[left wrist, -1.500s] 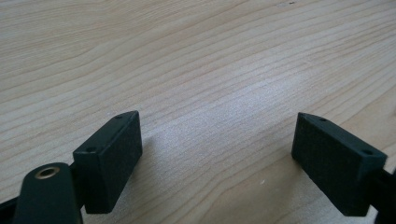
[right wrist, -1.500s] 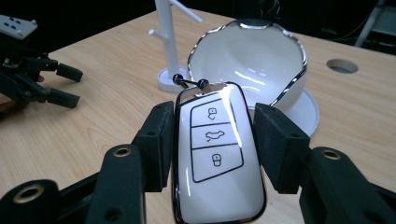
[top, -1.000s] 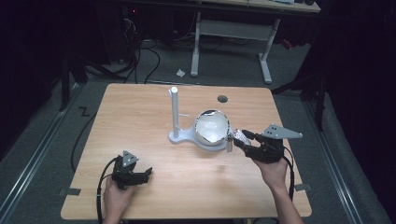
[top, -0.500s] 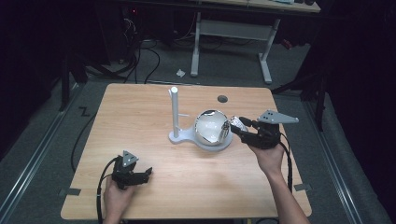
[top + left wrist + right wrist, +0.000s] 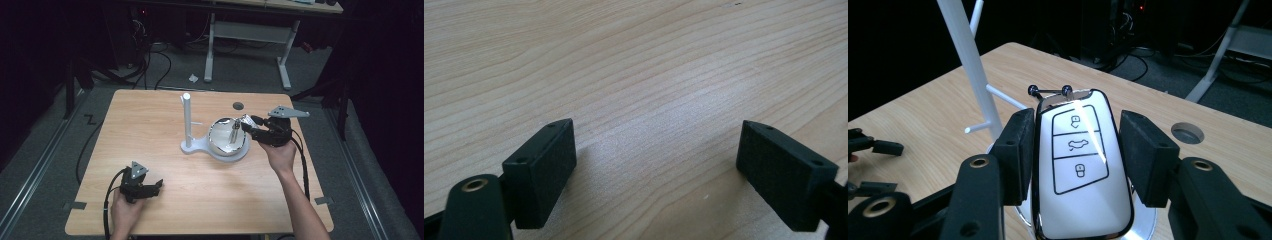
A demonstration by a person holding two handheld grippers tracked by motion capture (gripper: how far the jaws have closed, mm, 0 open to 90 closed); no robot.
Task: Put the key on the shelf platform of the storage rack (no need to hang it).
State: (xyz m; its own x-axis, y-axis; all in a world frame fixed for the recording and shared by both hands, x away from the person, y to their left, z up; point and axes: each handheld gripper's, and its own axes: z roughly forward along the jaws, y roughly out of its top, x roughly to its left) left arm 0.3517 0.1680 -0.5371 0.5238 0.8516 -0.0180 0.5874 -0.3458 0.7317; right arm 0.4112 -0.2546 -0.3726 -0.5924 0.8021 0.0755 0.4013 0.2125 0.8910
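Note:
A white car key fob [image 5: 1080, 165] with three black-outlined buttons and a small metal ring at its top sits between the pads of my right gripper [image 5: 1078, 135], which is shut on it. In the high view that gripper [image 5: 250, 125] holds the fob [image 5: 245, 120] over the right rim of a shiny metal bowl [image 5: 220, 145]. The bowl's edge [image 5: 1143, 225] lies just below the fob. A white stand [image 5: 186, 120] with an upright post and short side pegs [image 5: 998, 95] rises left of the bowl. My left gripper [image 5: 150, 189] rests open on the table's front left, nothing between its pads [image 5: 656, 165].
The light wooden table [image 5: 150, 130] has a round cable hole [image 5: 238, 106] behind the bowl. The stand's flat base [image 5: 192, 146] touches the bowl's left side. Dark floor, cables and a white desk frame [image 5: 247, 30] lie beyond the far edge.
My right gripper, carrying the fob, has moved left and away from me, from beside the bowl to over its right rim. The left gripper has stayed put.

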